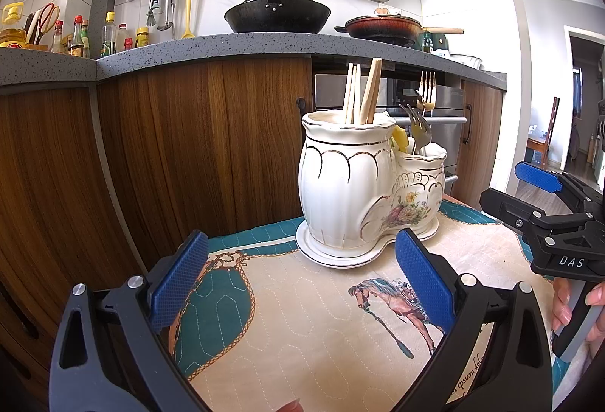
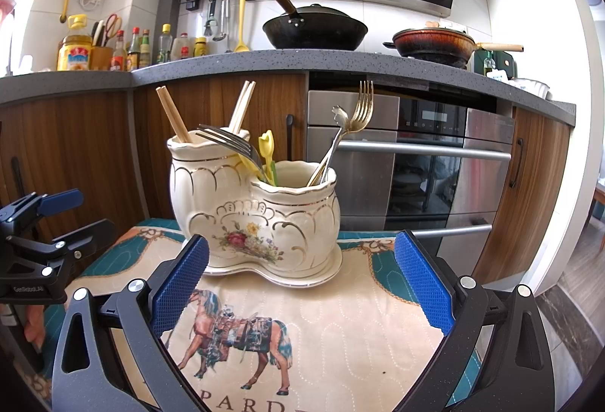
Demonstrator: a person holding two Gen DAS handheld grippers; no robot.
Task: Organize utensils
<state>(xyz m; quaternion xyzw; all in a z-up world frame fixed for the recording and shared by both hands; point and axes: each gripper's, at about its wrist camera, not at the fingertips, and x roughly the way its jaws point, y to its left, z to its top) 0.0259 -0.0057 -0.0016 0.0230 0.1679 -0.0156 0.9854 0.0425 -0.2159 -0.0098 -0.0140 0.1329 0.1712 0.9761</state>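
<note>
A cream ceramic double holder (image 1: 351, 185) (image 2: 257, 215) stands on its saucer on a quilted horse-print cloth (image 1: 321, 317) (image 2: 340, 317). Its tall pot holds wooden chopsticks (image 1: 363, 90) (image 2: 174, 117). Its low pot holds forks (image 1: 421, 124) (image 2: 357, 117) and a yellow pick (image 2: 266, 147). My left gripper (image 1: 302, 283) is open and empty, just short of the holder. My right gripper (image 2: 302, 283) is open and empty, facing the holder's front. Each gripper shows at the edge of the other's view, the right one (image 1: 529, 200) and the left one (image 2: 56, 219).
Behind the cloth are wooden cabinets (image 2: 94, 147) and a steel oven (image 2: 416, 162). The grey counter (image 2: 264, 58) above carries a black wok (image 2: 314, 28), a red pan (image 2: 435, 43) and bottles (image 2: 132, 48).
</note>
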